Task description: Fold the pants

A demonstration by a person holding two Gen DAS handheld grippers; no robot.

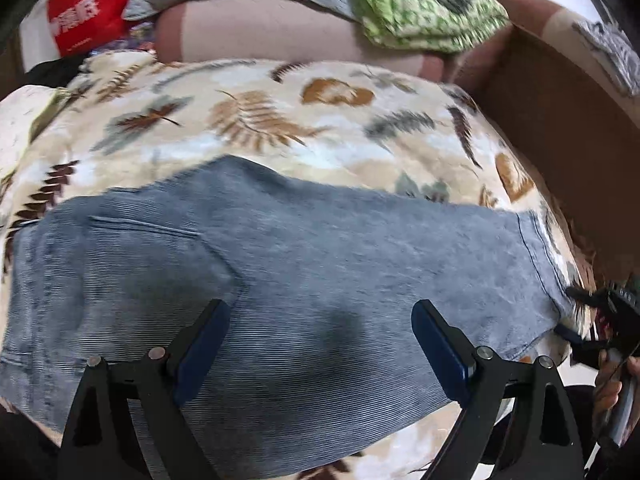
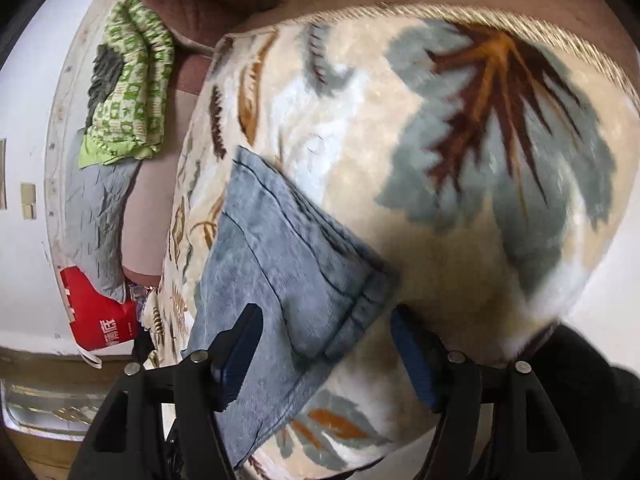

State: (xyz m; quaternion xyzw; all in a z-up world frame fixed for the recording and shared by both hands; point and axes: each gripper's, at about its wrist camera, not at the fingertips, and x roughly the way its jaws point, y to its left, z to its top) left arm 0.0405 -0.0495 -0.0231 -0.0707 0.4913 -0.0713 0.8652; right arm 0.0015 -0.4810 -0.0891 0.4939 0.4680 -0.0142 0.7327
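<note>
Your left gripper (image 1: pixel 320 328) hangs over the pants (image 1: pixel 280 264), jaws apart, nothing clamped between them. Your right gripper (image 2: pixel 326 344) stands at the hem end of the pants (image 2: pixel 280 280), jaws likewise apart, the hem corner lying between them ungripped. Pants lie spread flat across a leaf-patterned blanket (image 1: pixel 256 120) on the bed. Green patterned cloth (image 1: pixel 420 12) sits well apart, beyond the blanket.

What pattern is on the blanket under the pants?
The blanket is cream with brown, ochre and grey-blue leaves and ferns; the left wrist view shows it best.
</note>
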